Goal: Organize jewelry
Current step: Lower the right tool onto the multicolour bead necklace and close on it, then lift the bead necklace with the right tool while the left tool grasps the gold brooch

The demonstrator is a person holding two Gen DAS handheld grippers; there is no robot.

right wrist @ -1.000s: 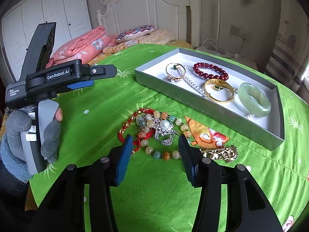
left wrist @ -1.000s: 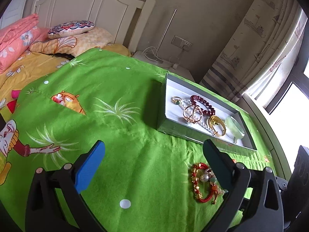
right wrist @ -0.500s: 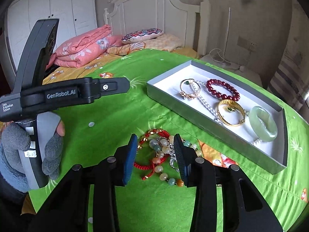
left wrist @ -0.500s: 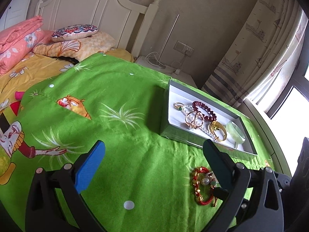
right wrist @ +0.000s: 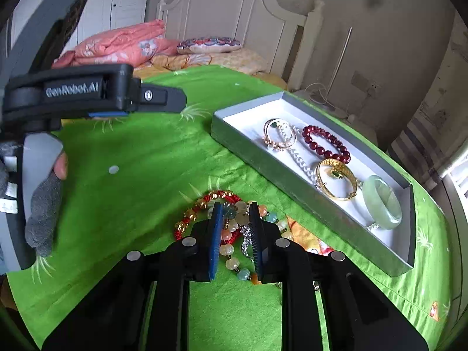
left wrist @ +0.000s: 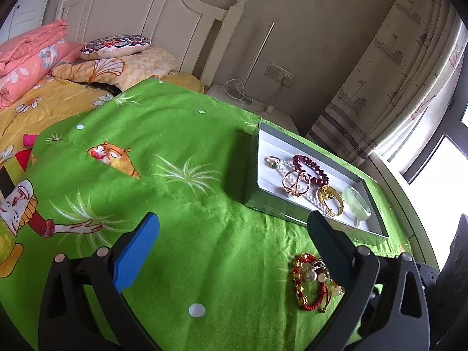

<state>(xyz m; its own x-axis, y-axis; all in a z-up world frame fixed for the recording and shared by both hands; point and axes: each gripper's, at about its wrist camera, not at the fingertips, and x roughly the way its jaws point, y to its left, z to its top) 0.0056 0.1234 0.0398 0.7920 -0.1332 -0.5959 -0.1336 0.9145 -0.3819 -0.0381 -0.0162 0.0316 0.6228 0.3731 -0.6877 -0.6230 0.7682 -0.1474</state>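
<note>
Right tool (right wrist: 235, 234): jaws have narrowed from wide apart a second ago to a slim gap, now down over the loose pile (right wrist: 231, 219) on the green cloth (right wrist: 146, 175). Beads of the pastel bracelet (right wrist: 234, 251) sit between the pads. Whether the pads are pressing on the beads cannot be told; no lift is evident.

Left tool (left wrist: 234, 251): jaws spread wide, empty, hovering over the cloth to the left of the pile, as before.

The pile holds the pastel bracelet, a red cord bracelet (right wrist: 204, 201) and a silver piece, tangled together. A gold piece lies beside them, mostly hidden behind the right tool.

Box (right wrist: 248, 149): near the pile, beyond it. Contains rings, a pearl strand, a dark red bracelet (right wrist: 324, 140), a gold bangle (right wrist: 336, 181) and a jade bangle (right wrist: 381, 204).

Judgement: pick-up of the pastel bracelet is under way; transfer to the box remains. Risk: the tangled pieces may come up together.
</note>
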